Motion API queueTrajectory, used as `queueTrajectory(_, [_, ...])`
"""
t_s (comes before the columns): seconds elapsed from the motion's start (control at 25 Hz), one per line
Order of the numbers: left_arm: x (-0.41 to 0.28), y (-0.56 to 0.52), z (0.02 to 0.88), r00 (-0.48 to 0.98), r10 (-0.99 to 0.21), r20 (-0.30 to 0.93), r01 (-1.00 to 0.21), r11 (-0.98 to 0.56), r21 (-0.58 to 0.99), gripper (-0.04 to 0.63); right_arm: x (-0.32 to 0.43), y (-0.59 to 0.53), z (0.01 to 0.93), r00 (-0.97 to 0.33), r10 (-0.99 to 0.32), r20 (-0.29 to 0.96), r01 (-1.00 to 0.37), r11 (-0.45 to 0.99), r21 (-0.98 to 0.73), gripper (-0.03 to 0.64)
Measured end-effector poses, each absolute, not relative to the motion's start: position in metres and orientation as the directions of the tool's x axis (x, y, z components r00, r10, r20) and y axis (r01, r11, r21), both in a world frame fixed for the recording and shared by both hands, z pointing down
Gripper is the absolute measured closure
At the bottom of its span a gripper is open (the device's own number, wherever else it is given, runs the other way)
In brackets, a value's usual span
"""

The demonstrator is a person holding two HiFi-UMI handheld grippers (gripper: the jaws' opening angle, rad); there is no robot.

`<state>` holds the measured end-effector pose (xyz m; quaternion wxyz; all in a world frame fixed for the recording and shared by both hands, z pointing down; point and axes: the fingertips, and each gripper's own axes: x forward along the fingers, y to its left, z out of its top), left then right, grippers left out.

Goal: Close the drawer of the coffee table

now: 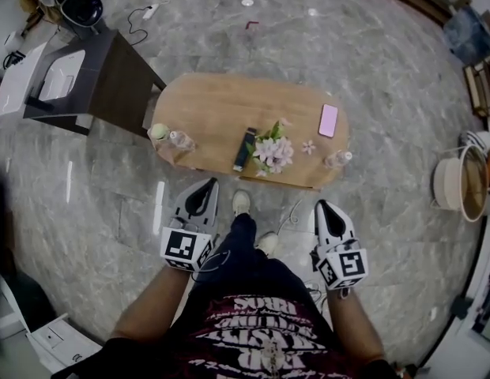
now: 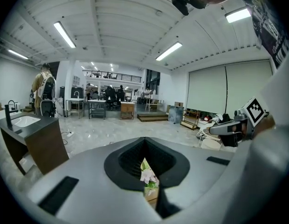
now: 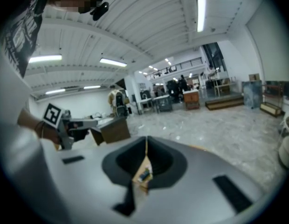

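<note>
Grey marble floor (image 1: pixel 371 212) lay under an oval wooden coffee table (image 1: pixel 221 105), which stood just ahead of the person's shoes. A thin darker strip at its near edge seemed to be the drawer (image 1: pixel 284 183). Only the head view showed the pink phone (image 1: pixel 329 120) on top. The gripper views showed a hall with strip lights (image 2: pixel 64 34). The left gripper (image 1: pixel 208 184) and right gripper (image 1: pixel 321 206) had their jaws closed on nothing. The print on the shirt (image 1: pixel 265 322) was unreadable.

The person holds both bare forearms (image 1: pixel 150 310) out ahead, one at either side of the body. The left gripper (image 1: pixel 205 186) and the right gripper (image 1: pixel 322 208) point forward and slightly downward, roughly parallel and well apart, each with its fingers (image 1: pixel 199 201) closed together and empty
</note>
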<state>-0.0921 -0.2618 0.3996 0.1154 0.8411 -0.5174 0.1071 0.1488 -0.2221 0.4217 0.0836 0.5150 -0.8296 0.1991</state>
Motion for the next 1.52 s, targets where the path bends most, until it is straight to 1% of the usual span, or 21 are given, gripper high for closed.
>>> queueTrajectory(0.44, [-0.099,-0.333,0.459,0.484,-0.784,0.390,-0.871,-0.474,0.129,0.572,0.129,-0.291,0.475,-0.426,-0.789,0.442,-0.903,0.344,-0.256,0.581])
queueTrajectory(0.8, [-0.097,-0.396,0.515,0.536,-0.723,0.435,-0.838,-0.516,0.175,0.572,0.127,-0.340,0.525,-0.362,-0.779,0.512,-0.930,0.261,-0.260,0.581])
queueTrajectory(1.0, [-0.108,-0.413,0.545,0.543,-0.704,0.457,-0.834,-0.516,0.197,0.572,0.117,-0.356,0.551,-0.347,-0.759,0.551,-0.936,0.244,-0.252,0.581])
queueTrajectory(1.16, [-0.114,-0.411,0.574,0.543,-0.682,0.490,-0.833,-0.509,0.216,0.572,0.119,-0.355,0.574,-0.336,-0.744,0.577,-0.941,0.234,-0.245,0.581])
queueTrajectory(1.28, [-0.116,-0.392,0.610,0.530,-0.646,0.549,-0.839,-0.496,0.225,0.572,0.131,-0.340,0.599,-0.324,-0.710,0.625,-0.946,0.229,-0.230,0.581])
queueTrajectory(1.4, [-0.110,-0.361,0.652,0.530,-0.591,0.609,-0.831,-0.506,0.231,0.572,0.150,-0.321,0.630,-0.314,-0.676,0.667,-0.949,0.231,-0.213,0.581])
queueTrajectory(1.52, [-0.100,-0.325,0.700,0.537,-0.519,0.665,-0.804,-0.553,0.218,0.572,0.174,-0.295,0.675,-0.310,-0.631,0.711,-0.949,0.253,-0.189,0.581])
